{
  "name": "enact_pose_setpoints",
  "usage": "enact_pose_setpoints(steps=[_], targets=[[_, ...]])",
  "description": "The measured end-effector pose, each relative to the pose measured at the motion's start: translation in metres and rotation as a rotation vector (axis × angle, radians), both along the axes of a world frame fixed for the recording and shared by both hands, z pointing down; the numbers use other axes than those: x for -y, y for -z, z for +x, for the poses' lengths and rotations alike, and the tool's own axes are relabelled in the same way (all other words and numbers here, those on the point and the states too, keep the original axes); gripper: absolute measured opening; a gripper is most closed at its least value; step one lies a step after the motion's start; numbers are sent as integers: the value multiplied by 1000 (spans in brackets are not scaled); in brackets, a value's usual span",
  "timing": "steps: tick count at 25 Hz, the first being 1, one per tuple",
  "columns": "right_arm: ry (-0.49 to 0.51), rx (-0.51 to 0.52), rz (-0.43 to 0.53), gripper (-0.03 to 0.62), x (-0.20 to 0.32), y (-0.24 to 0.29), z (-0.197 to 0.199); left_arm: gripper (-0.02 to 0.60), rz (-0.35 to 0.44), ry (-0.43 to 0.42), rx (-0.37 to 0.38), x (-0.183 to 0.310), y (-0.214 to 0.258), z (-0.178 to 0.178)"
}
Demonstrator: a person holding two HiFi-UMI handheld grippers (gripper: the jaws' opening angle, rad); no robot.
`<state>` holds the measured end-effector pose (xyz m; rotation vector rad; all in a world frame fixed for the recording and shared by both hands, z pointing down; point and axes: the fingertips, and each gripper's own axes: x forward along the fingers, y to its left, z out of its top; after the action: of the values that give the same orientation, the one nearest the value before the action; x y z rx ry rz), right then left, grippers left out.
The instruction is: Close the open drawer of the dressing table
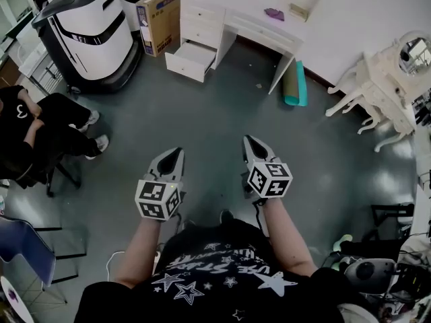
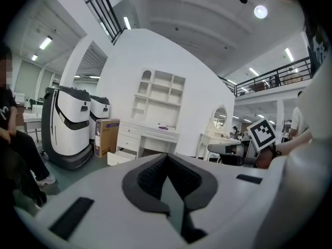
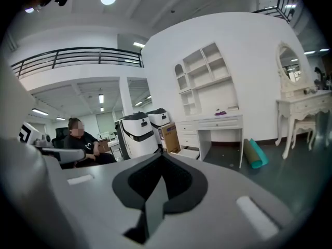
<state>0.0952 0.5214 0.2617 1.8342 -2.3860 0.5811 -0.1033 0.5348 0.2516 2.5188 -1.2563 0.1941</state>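
You hold both tools low in front of you, side by side and apart. Your left hand-held gripper (image 1: 176, 153) has its jaws pressed together on nothing. Your right hand-held gripper (image 1: 250, 140) is likewise closed and empty. Beyond them lies grey floor (image 1: 215, 113), with a seated person (image 1: 40, 123) off to your left. Farther on, well apart from both grippers, the white dressing table (image 1: 242, 12) stands against the wall. Its lowest drawer (image 1: 190, 60) stands open, at the left-hand stack. A cardboard box (image 1: 160, 17) stands just left of that stack, and a teal rolled mat (image 1: 295, 83) lies by the table's right leg.
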Motion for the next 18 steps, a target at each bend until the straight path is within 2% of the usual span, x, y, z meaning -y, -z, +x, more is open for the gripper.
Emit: enact_pose_setpoints(steps=[3,9,13,18], targets=[[-32,-26,2,3,-10,-6,-2,9,0,-10,5,-2,-7,-13],[-31,-55,-11,3,-9,-18,5,9,18,-7,-14,12,-8,-23],[-15,-31,-6,3,28,-23,7,9,10,30,-5,37,-13,-24],[63,-18,-10,3,98,-29,1,9,12,69,10,85,-12,-14]])
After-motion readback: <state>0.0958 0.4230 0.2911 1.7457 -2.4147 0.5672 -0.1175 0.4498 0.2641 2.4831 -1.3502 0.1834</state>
